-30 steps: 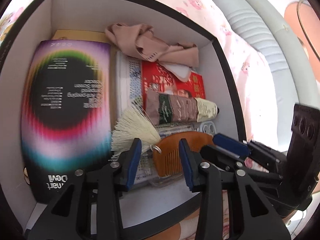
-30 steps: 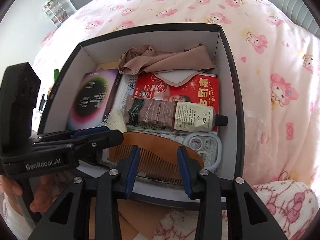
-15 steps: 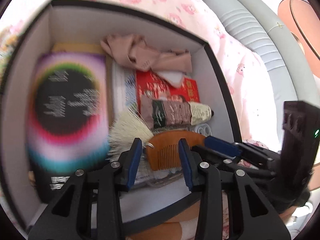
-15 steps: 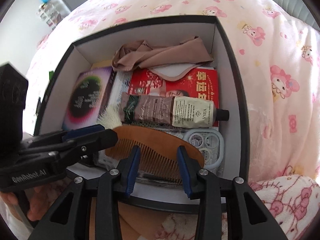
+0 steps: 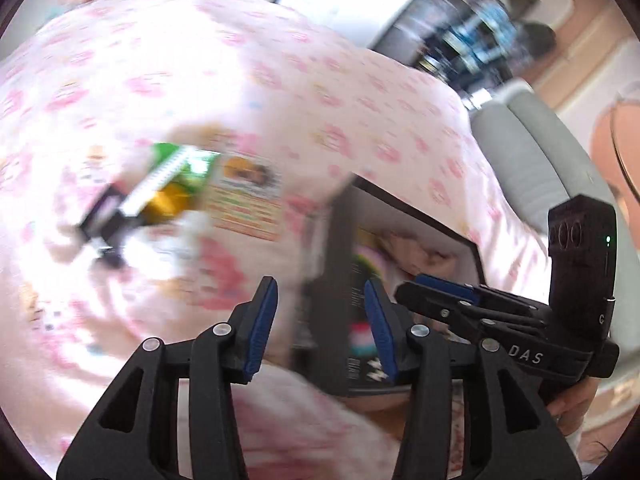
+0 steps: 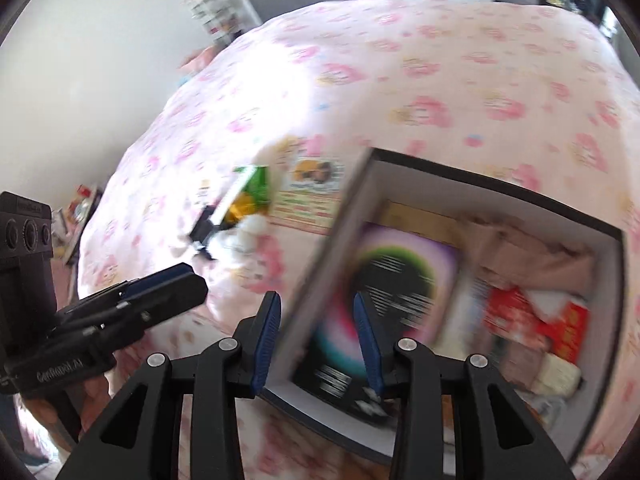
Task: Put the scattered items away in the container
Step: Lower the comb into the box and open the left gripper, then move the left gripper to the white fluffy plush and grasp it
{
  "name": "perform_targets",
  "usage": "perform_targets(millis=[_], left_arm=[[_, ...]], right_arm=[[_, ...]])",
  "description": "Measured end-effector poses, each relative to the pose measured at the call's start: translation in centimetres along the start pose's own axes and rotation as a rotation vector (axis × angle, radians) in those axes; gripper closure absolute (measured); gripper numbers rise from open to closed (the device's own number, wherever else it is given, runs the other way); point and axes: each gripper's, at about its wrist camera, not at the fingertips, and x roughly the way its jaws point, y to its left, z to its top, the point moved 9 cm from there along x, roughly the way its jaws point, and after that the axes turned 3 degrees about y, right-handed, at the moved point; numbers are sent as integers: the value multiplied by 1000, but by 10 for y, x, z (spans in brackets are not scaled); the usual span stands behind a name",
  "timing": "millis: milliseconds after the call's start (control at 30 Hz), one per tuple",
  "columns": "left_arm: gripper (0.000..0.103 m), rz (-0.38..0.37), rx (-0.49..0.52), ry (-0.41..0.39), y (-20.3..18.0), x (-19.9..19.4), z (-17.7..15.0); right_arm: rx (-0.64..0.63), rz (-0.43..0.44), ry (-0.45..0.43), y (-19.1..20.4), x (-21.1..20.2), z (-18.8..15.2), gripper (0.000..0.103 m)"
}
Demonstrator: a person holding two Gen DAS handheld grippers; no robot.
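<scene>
The black box (image 6: 496, 188) with white inner walls sits on the pink bedspread and holds a rainbow-ringed dark package (image 6: 392, 276), a beige cloth (image 6: 532, 252), a red packet (image 6: 536, 320) and a tube. On the bed left of the box lie a green and yellow item (image 5: 176, 184) with a black part, a printed card (image 5: 244, 200) and something white; these also show in the right wrist view (image 6: 248, 196). My left gripper (image 5: 320, 328) is open and empty, at the box's left wall (image 5: 328, 264). My right gripper (image 6: 316, 340) is open and empty over the box's near left corner.
The pink patterned bedspread (image 6: 400, 68) covers everything around the box. A grey padded headboard (image 5: 532, 152) runs at the right in the left wrist view. Shelves and furniture stand blurred beyond the bed. Both views are motion-blurred.
Both grippers have swung left and away from the box's inside, so the scattered items on the bed have come into view. Both stay open and empty.
</scene>
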Motion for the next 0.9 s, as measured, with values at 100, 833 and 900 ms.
perform_targets(millis=[100,833,900], left_arm=[[56,62,-119,-3,67,-3,9],[49,-170,-446,171,200,91,2],[49,-163,-457,178,201,98,0]], right_arm=[[-22,54,67,33,36,18,68],[85,65,345,60,198,49,60],[88,107,366,64,208,46,60]])
